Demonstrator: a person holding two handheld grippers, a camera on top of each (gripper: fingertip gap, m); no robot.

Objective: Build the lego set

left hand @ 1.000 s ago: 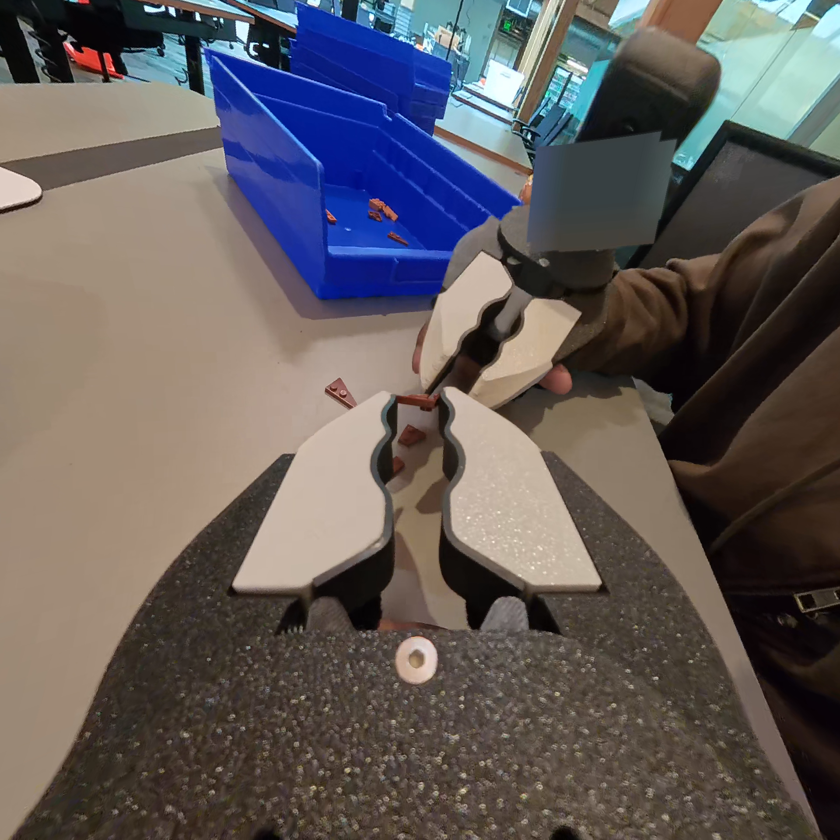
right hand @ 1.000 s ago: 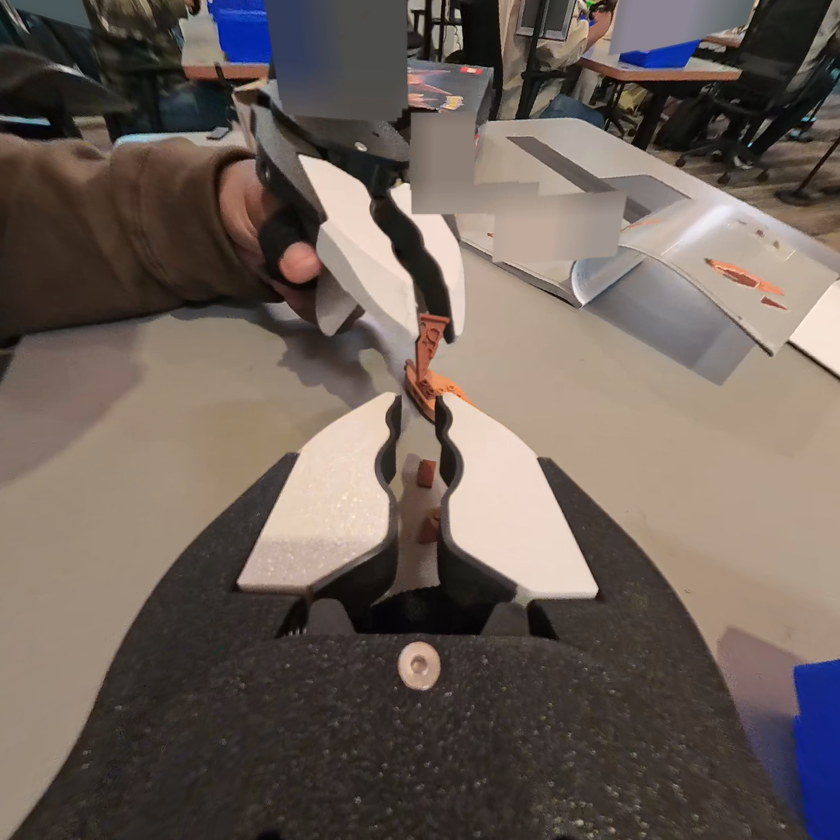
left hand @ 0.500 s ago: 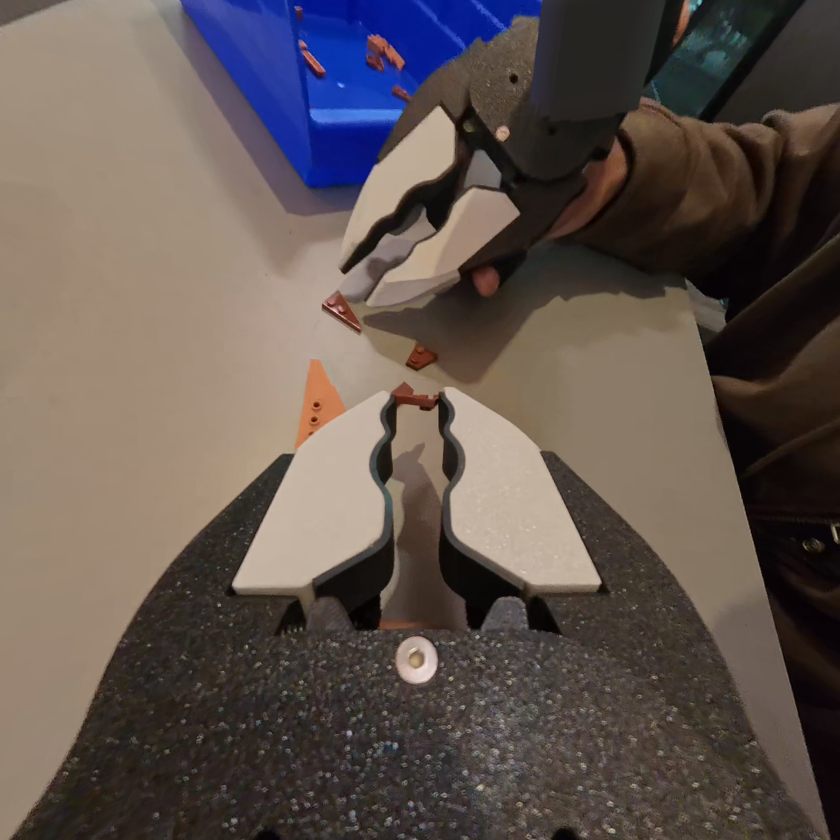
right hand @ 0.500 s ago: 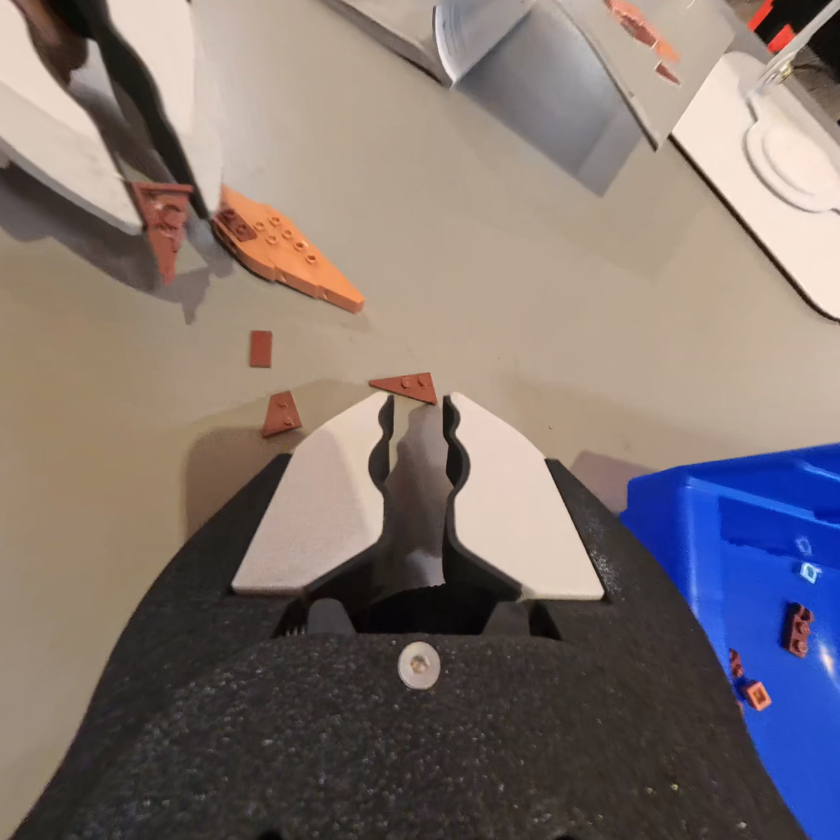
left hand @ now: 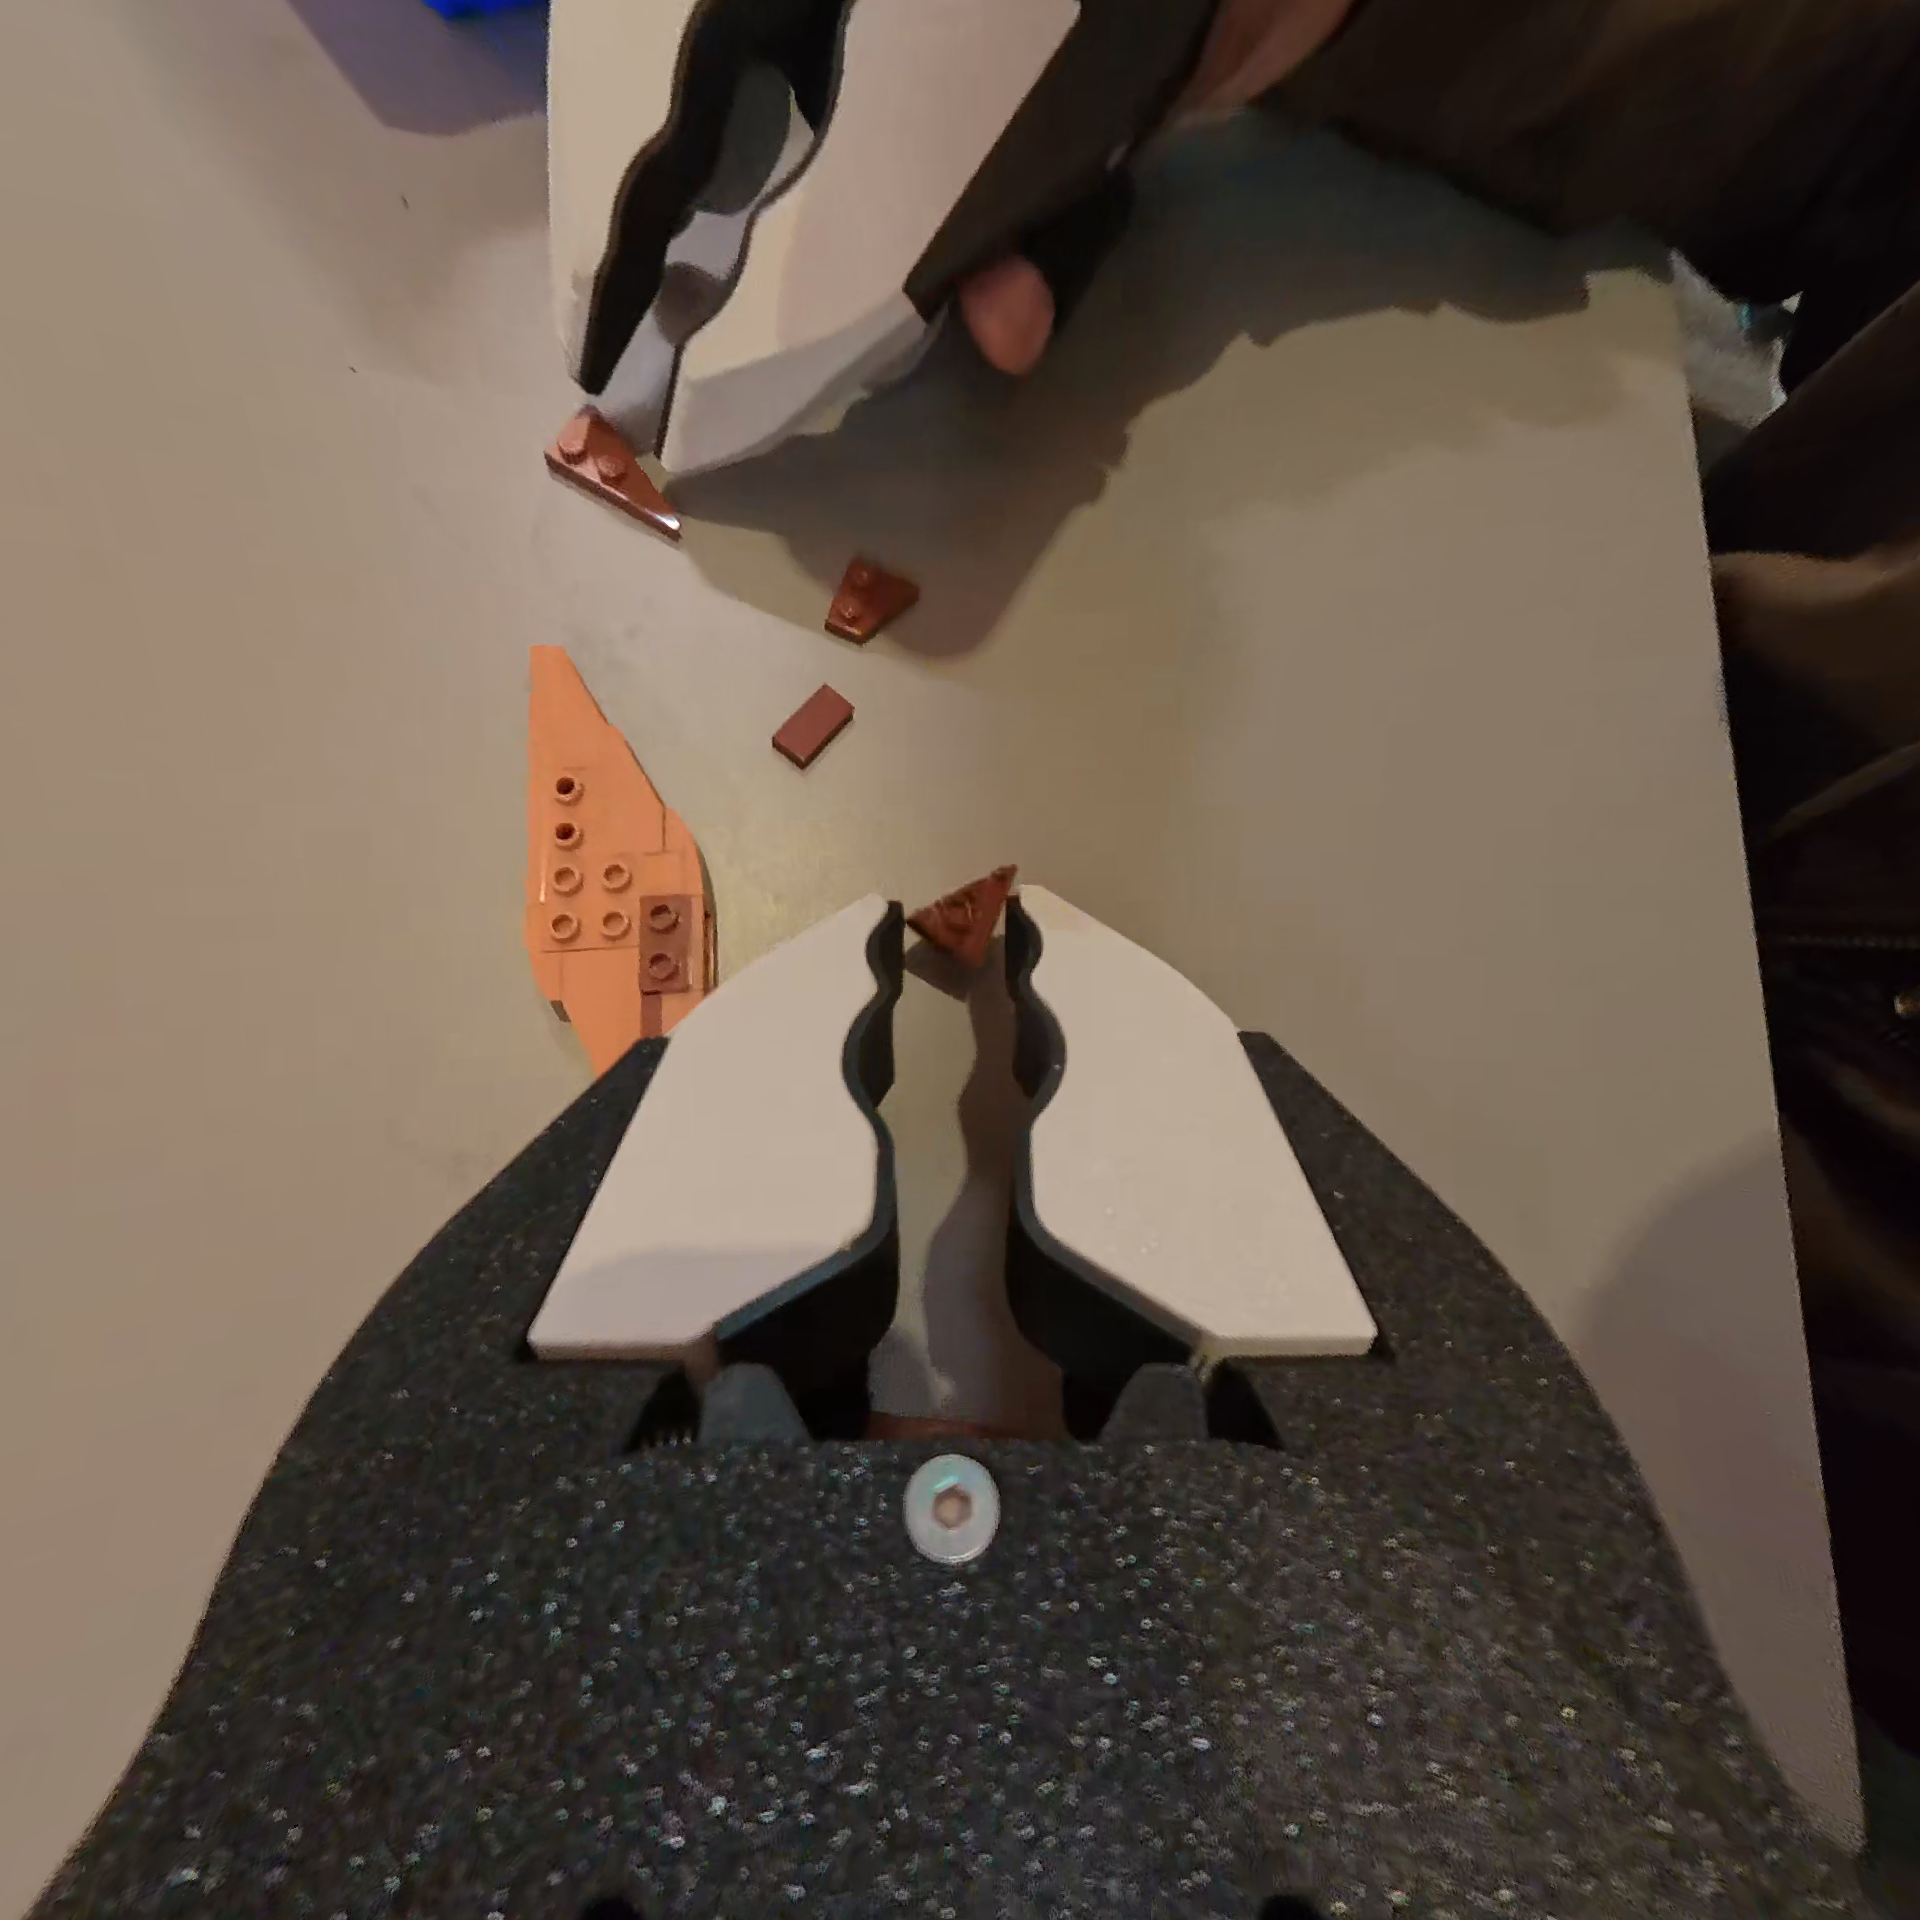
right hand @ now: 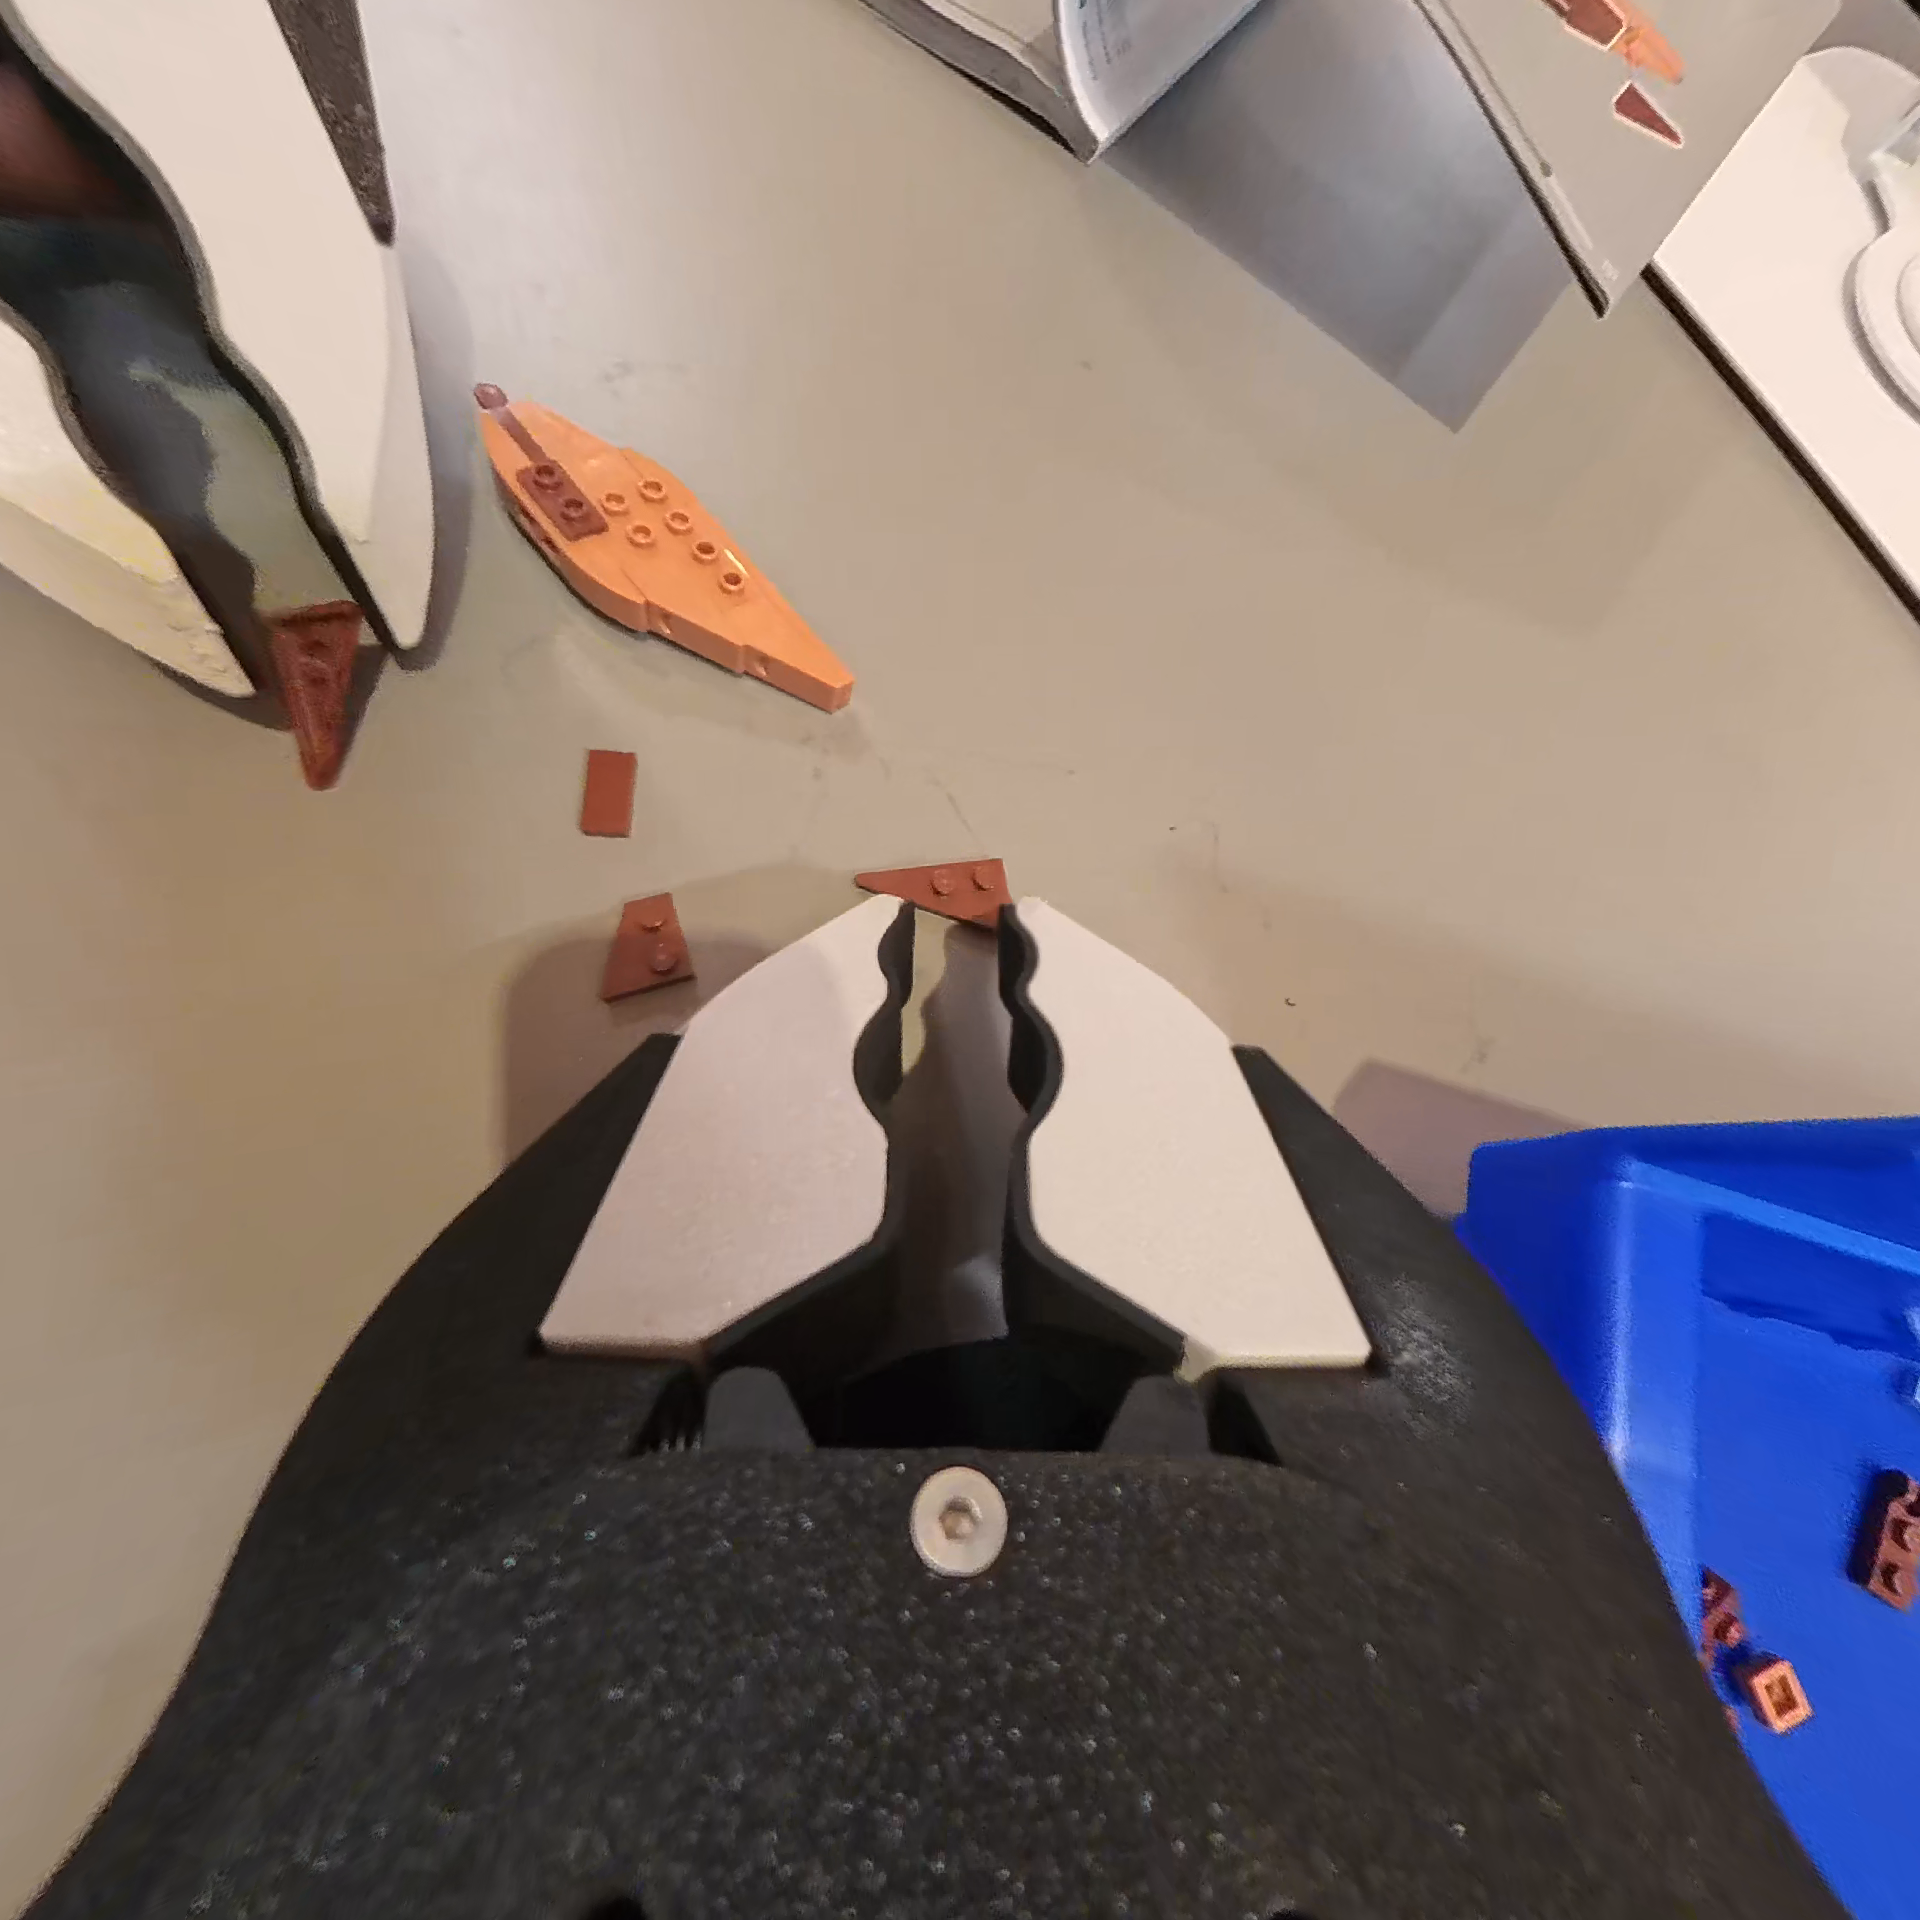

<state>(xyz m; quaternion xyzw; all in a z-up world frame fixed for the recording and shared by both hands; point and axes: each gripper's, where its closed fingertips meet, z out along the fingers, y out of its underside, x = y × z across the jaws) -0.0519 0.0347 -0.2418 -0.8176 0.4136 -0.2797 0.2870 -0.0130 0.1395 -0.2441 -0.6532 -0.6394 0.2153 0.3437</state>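
Note:
My left gripper (left hand: 954, 912) is shut on a small brown wedge plate (left hand: 961, 923) and holds it just above the grey table; the right wrist view shows that gripper (right hand: 312, 636) with the plate (right hand: 317, 675) hanging point down. My right gripper (right hand: 956, 910) has its tips closed in on a second brown wedge plate (right hand: 940, 885) that lies flat on the table; in the left wrist view it (left hand: 627, 431) stands on that plate (left hand: 613, 483). The orange partly built assembly (left hand: 608, 883) (right hand: 665, 561) lies between the two grippers.
A small brown wedge (left hand: 871, 600) (right hand: 644, 951) and a brown tile (left hand: 814, 724) (right hand: 609, 792) lie loose on the table. A blue bin (right hand: 1662, 1299) with several small pieces is at the right. An open instruction booklet (right hand: 1299, 156) lies at the back. The table edge (left hand: 1704, 935) runs along the right. My right fingertips sit around 11 cm from my left ones. The brown tile (left hand: 814, 724) lies around 4 cm away from my left fingertips. It turns up in the right wrist view (right hand: 600, 792) as well.
Both grippers tipped down towards the table and came closer. The right gripper dropped onto the flat wedge plate and its fingers narrowed. The left gripper kept its plate.

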